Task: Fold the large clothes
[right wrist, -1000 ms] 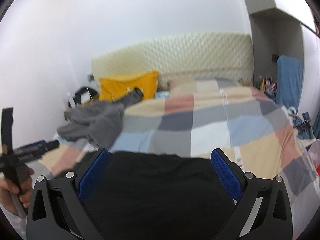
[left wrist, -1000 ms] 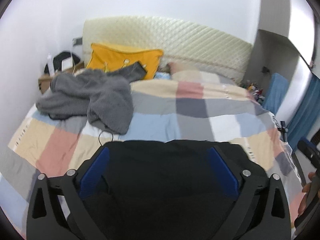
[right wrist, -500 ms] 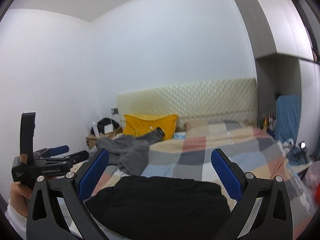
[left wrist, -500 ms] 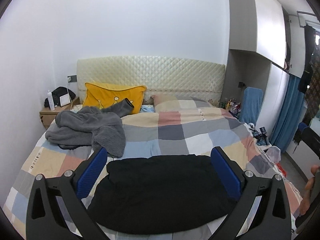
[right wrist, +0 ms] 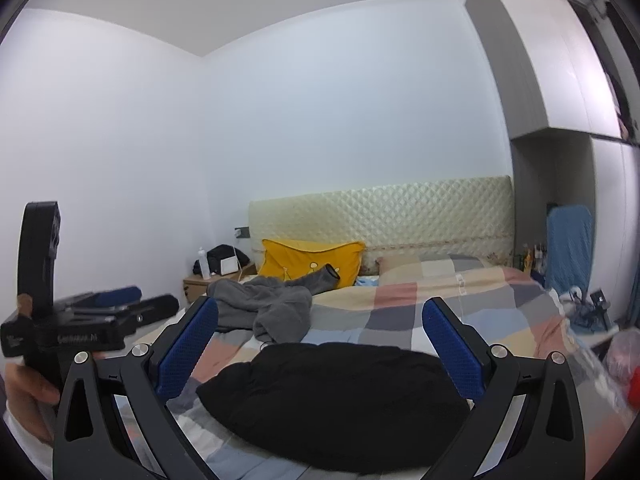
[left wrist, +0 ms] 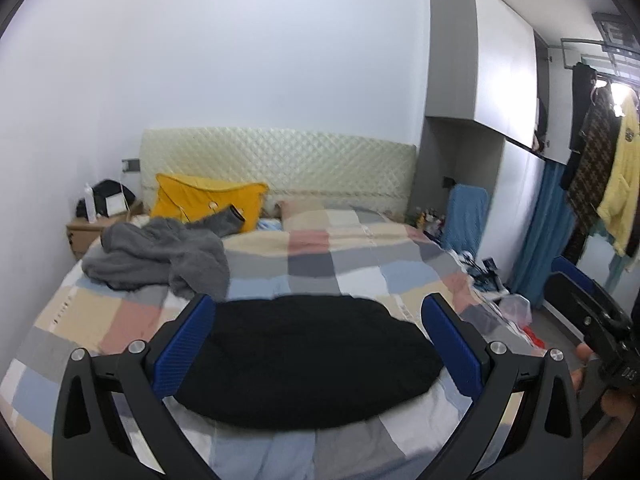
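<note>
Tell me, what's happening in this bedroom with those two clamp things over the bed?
A person holds a two-finger gripper in each hand, and both the left gripper and the right gripper are open, raised above the bed and gripping nothing. A black garment lies folded into a compact shape on the checked bedspread. A crumpled grey garment waits unfolded near the yellow pillow.
</note>
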Demonstrator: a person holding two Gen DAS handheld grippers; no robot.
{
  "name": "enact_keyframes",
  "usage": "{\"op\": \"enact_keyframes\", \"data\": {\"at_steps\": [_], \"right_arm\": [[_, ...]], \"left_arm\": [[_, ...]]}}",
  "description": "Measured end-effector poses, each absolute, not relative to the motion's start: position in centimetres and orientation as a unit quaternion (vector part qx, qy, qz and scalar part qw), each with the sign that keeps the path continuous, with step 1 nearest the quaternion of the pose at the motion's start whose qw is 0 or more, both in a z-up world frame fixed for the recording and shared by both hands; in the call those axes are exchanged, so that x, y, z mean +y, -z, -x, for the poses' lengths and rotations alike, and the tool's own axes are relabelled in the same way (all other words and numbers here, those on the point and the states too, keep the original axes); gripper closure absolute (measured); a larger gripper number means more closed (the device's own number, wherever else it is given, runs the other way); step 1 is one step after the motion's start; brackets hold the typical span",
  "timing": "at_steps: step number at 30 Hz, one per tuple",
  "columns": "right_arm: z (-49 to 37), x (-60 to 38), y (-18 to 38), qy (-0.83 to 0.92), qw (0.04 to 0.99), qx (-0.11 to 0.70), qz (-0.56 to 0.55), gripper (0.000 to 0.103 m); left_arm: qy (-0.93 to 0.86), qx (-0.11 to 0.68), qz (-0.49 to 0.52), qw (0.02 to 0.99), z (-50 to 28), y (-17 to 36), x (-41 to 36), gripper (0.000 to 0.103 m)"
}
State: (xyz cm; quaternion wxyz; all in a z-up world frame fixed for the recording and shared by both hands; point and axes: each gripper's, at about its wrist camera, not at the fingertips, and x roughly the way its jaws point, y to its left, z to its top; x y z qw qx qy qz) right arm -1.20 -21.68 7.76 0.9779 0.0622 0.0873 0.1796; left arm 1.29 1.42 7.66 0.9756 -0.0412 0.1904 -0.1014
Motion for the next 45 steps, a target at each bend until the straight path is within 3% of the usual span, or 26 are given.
{"op": "enact_keyframes", "data": {"at_steps": [21, 45], "right_arm": [[3.3, -20.7, 2.1, -0.107, 0.974, 0.192, -0.052, 0.001], [3.7, -20.0, 4.5, -0.096, 0.972, 0.213, -0.024, 0.001]], "left_arm": [[0.052, 0.253, 0.015, 0.966, 1.6, -0.1, 1.7, 0.000], [0.045, 0.301, 0.012, 0.953, 1.0, 3.6, 0.7, 0.000]]}}
